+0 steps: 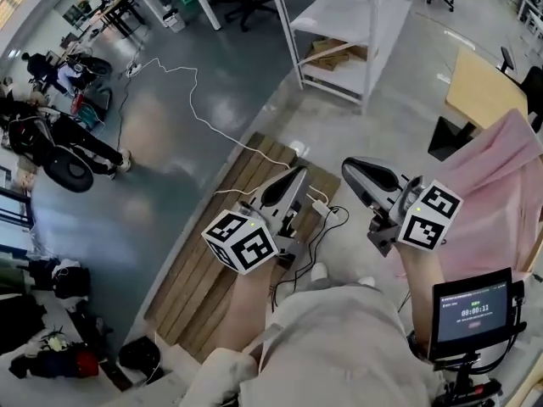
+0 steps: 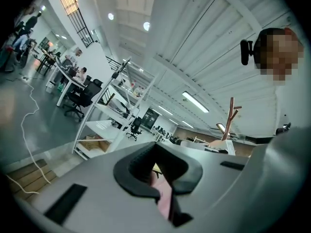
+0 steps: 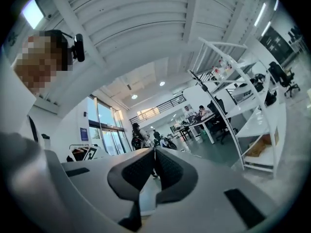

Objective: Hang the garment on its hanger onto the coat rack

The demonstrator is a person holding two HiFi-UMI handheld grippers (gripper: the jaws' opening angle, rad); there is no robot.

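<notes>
A pink garment (image 1: 499, 185) spreads at the right edge of the head view, beside my right arm; its hanger is hidden. A sliver of the same pink (image 2: 164, 193) shows through the gap under the left gripper's pads. A wooden coat rack (image 2: 231, 118) with short pegs rises far off in the left gripper view. My left gripper (image 1: 296, 174) (image 2: 155, 146) points forward over the floor, shut and holding nothing. My right gripper (image 1: 350, 167) (image 3: 155, 149) is level with it, also shut and empty. Neither touches the garment.
A white shelving unit (image 1: 339, 32) stands ahead. Wooden boards (image 1: 212, 253) lie on the floor under my left gripper, with a white cable (image 1: 193, 100) running away from them. A small timer screen (image 1: 473, 310) sits at the lower right. A wooden table (image 1: 484, 87) and people (image 1: 51, 134) are farther off.
</notes>
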